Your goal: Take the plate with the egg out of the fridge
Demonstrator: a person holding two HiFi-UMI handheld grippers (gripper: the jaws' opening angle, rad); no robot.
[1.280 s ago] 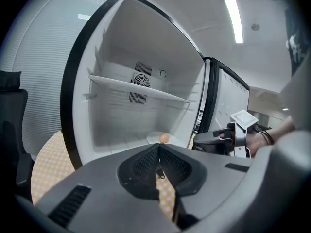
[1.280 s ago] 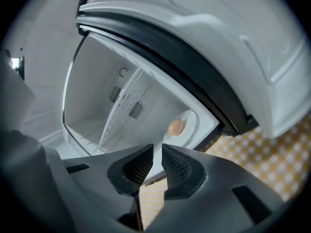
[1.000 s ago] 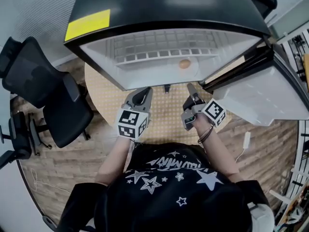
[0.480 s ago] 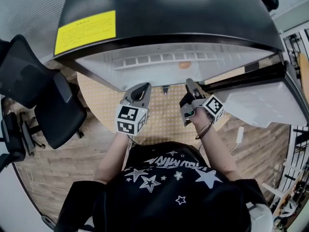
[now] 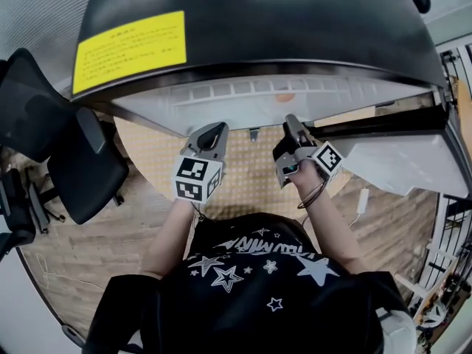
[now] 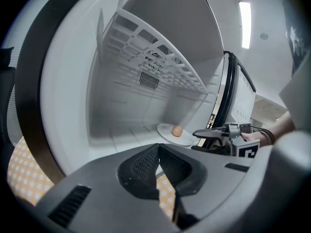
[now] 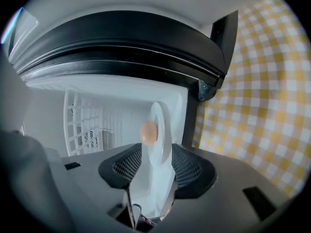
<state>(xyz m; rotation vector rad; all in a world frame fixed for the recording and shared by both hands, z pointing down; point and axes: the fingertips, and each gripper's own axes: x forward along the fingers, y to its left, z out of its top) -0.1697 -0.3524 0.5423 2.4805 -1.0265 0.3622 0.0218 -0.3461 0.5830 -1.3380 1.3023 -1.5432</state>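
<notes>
A small black fridge (image 5: pixel 258 21) stands open on a yellow checked table. Inside, on the white floor, a white plate (image 6: pixel 171 133) carries a brown egg (image 6: pixel 177 130). My right gripper (image 7: pixel 158 160) is turned on its side at the fridge mouth, open. The plate (image 7: pixel 160 144) shows edge-on in line between its jaws, with the egg (image 7: pixel 148 132) on it, and the pads stand apart from the rim. From the left gripper view the right gripper (image 6: pixel 197 140) has its fingertips at the plate's near edge. My left gripper (image 6: pixel 158 147) is shut on nothing, just outside the opening.
The fridge door (image 5: pixel 398 161) hangs open to the right. A wire shelf (image 6: pixel 160 57) spans the upper interior. A black office chair (image 5: pixel 51 146) stands left of the round table (image 5: pixel 243 175). A yellow label (image 5: pixel 129 46) is on the fridge top.
Both grippers have edged closer to the fridge opening. In the head view the fridge top now hides most of the interior and the egg.
</notes>
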